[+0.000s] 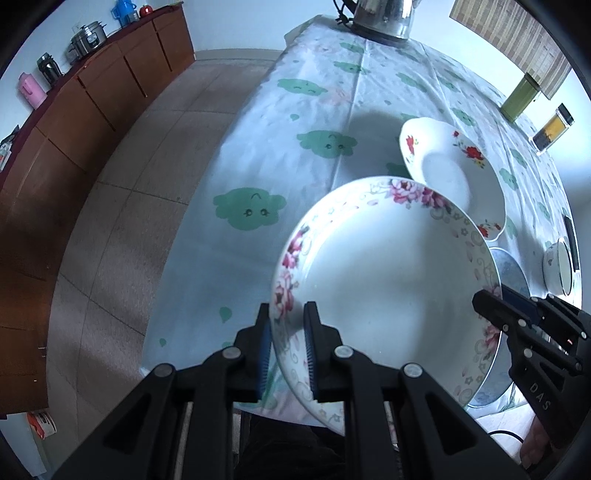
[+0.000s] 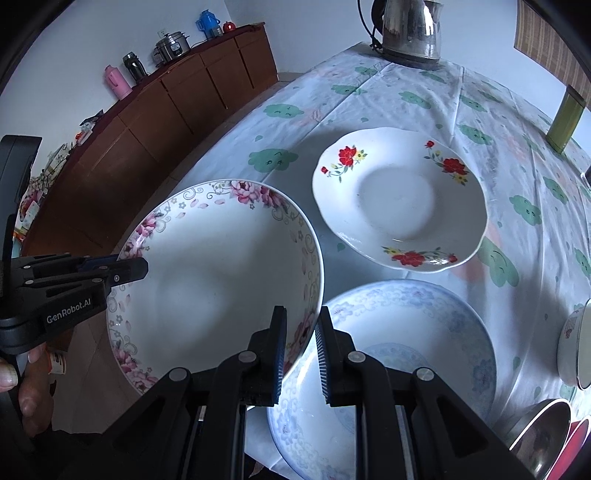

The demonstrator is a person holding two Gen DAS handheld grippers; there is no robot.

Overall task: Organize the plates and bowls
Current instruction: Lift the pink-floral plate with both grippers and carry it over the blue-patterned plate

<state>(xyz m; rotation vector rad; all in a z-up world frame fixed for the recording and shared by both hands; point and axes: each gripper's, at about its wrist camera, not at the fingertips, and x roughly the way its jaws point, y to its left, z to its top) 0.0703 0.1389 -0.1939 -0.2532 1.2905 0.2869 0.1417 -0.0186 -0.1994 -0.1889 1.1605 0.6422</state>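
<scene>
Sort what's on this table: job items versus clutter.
Job: pink-flowered plate, gripped at opposite rims by left tool and right tool; red-flowered plate; blue plate; small bowl.

Clutter: kettle; green tin; spice jar.

Long brown wooden sideboard (image 2: pixel 155 122) against a pale wall (image 2: pixel 92 33), topped with a pink flask (image 2: pixel 117 82), dark flask (image 2: pixel 133 66), steel pot (image 2: pixel 171 45) and blue jug (image 2: pixel 209 23). Beside the sideboard, grey tiled floor (image 1: pixel 122 206). Beyond that, cloud-print tablecloth (image 1: pixel 280 122) under a steel kettle (image 2: pixel 412 31).
</scene>
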